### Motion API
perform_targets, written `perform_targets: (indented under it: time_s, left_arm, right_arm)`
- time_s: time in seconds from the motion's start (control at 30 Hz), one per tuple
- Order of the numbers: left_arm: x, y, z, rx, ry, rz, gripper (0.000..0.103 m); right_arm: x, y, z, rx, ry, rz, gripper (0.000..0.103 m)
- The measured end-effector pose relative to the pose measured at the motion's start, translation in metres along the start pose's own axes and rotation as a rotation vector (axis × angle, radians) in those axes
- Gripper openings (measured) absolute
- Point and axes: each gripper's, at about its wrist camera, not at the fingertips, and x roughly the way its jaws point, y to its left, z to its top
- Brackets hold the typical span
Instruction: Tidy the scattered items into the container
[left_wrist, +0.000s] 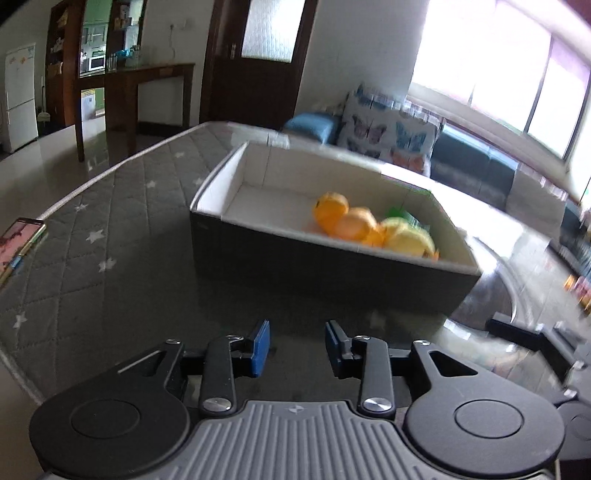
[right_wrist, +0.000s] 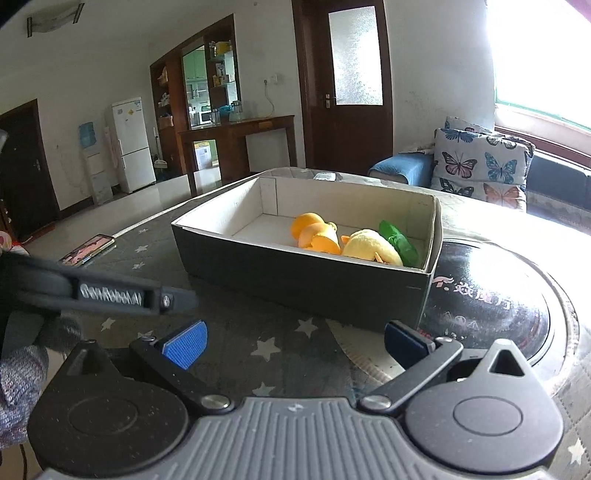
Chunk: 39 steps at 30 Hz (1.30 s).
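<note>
A dark box with a white inside (left_wrist: 258, 266) (right_wrist: 295, 273) stands on the table. In it lie orange plush toys (left_wrist: 343, 218) (right_wrist: 314, 232), a yellow plush toy (left_wrist: 406, 236) (right_wrist: 369, 243) and a green item (right_wrist: 400, 238) (left_wrist: 397, 212). My left gripper (left_wrist: 297, 347) is open a little and empty, low over the table in front of the box. My right gripper (right_wrist: 295, 345) is wide open and empty, in front of the box. The left gripper's body (right_wrist: 110, 291) shows at the left of the right wrist view.
A phone (left_wrist: 18, 243) (right_wrist: 88, 249) lies on the grey star-patterned mat (left_wrist: 92, 240) left of the box. A dark round glass plate (right_wrist: 498, 306) lies to the right of the box. A sofa with butterfly cushions (right_wrist: 480, 166) stands behind the table.
</note>
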Motion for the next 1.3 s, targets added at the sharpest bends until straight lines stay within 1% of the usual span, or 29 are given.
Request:
perform_targets:
  time_s: [0.17, 0.33, 0.73, 0.93, 1.3]
  left_arm:
    - [0.003, 0.002, -0.008, -0.021, 0.025, -0.021, 0.035]
    - [0.005, -0.003, -0.013, 0.018, 0.026, 0.029, 0.034]
    - [0.007, 0.001, -0.016, 0.017, 0.044, 0.037, 0.034]
    - [0.008, -0.001, -0.017, 0.023, 0.042, 0.044, 0.034]
    - [0.006, -0.006, -0.015, 0.052, 0.009, 0.091, 0.034]
  right_arm:
    - [0.0, 0.001, -0.003, 0.007, 0.011, -0.003, 0.103]
    - [0.002, 0.002, -0.009, 0.016, 0.029, -0.004, 0.103]
    - [0.003, 0.005, -0.014, 0.03, 0.051, 0.002, 0.103]
    - [0.005, 0.005, -0.015, 0.035, 0.056, -0.006, 0.103]
    - [0.008, 0.004, -0.014, 0.046, 0.065, -0.014, 0.103]
